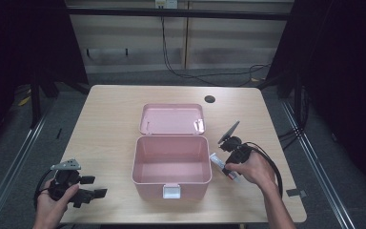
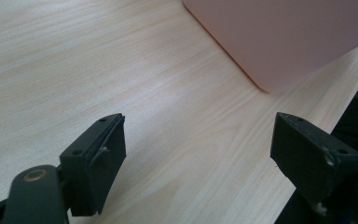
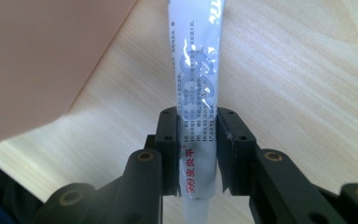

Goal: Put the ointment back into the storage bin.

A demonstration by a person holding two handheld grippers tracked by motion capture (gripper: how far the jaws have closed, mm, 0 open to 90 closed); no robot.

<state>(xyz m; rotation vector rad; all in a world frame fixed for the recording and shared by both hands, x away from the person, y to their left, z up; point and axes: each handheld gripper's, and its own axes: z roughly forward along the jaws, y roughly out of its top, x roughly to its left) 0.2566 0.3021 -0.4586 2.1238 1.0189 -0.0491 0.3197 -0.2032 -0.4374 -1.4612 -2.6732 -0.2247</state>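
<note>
I have the right gripper [image 3: 196, 140] closed on a white tube [image 3: 196, 88] printed with small text, its jaws pressing both sides of the tube's lower half; in the high view the tube [image 1: 218, 162] sits just beside the right wall of the open pink box [image 1: 171, 167], near the desk's [image 1: 114, 109] right edge. The box stands mid-desk toward the front edge, lid tipped back. My left gripper [image 2: 198, 154] rests near the front-left corner, jaws spread wide over bare wood, holding nothing
</note>
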